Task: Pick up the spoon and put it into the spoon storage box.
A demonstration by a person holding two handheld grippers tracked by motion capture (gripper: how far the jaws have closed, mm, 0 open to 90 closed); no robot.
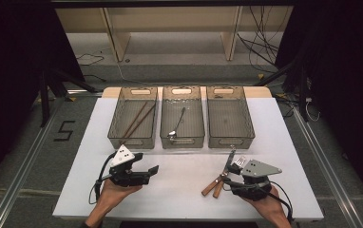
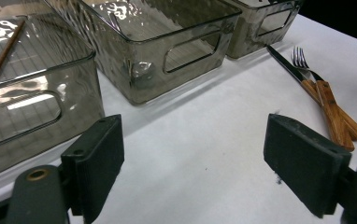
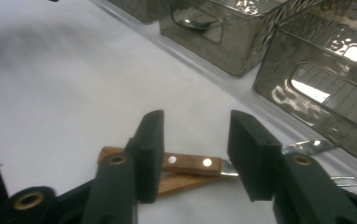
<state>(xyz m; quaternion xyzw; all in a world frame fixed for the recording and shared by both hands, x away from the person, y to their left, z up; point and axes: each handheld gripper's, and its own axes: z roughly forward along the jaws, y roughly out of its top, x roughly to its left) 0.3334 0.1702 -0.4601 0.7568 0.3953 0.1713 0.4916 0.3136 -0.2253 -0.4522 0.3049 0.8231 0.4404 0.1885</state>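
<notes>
Sorting looks roughly halfway, judging by what lies where. Desk [image 1: 179, 190], white top, w/ three clear bins [image 1: 182, 117] at its far edge: left has chopsticks [image 1: 138, 118], middle a spoon [image 1: 177, 123], right looks empty. Still out: knife [image 3: 186, 164] & fork [image 2: 328, 105], wood handles, crossed on desk by right tool [image 3: 193, 156]. Its jaws straddle the knife handle, part-closed, pads not yet pressing. Left tool [image 2: 193, 158] wide apart, nothing between. Room dark; shelving & cables behind.
</notes>
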